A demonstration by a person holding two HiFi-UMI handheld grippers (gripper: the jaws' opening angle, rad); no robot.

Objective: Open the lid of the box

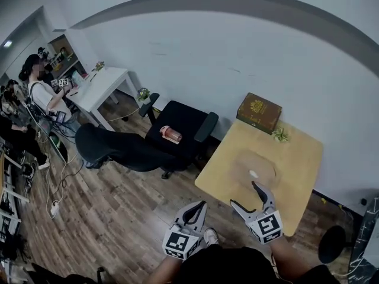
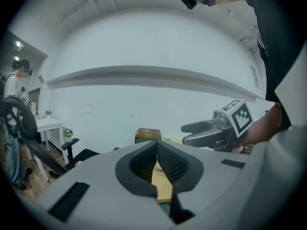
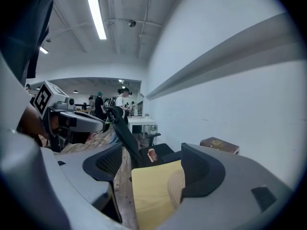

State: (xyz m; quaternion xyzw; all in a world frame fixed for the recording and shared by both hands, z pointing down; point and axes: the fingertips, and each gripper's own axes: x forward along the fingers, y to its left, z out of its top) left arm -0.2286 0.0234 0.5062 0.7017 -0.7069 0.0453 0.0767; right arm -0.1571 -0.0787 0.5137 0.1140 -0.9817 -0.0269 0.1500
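Box (image 1: pixel 259 112): lid down, upper right of centre, on the desk's (image 1: pixel 299 176) far corner against the wall, probably for support. Small plant (image 1: pixel 280 135) just beside it.
Right gripper (image 1: pixel 244 194): jaws wide apart, empty, over the near desk edge.
Left gripper (image 1: pixel 198 209): jaws together, empty, off the desk.
Bare desktop between leaves a free approach.

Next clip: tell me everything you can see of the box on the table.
The box is a flat rectangular case with a brown top, a gold emblem in the middle of the lid and darker, greenish sides. Its lid is closed. It lies flat at the far corner of the light wooden table, close to the white wall, with a small green plant beside it. Nothing rests on it. The left gripper and right gripper are by the near edge, clear of it.
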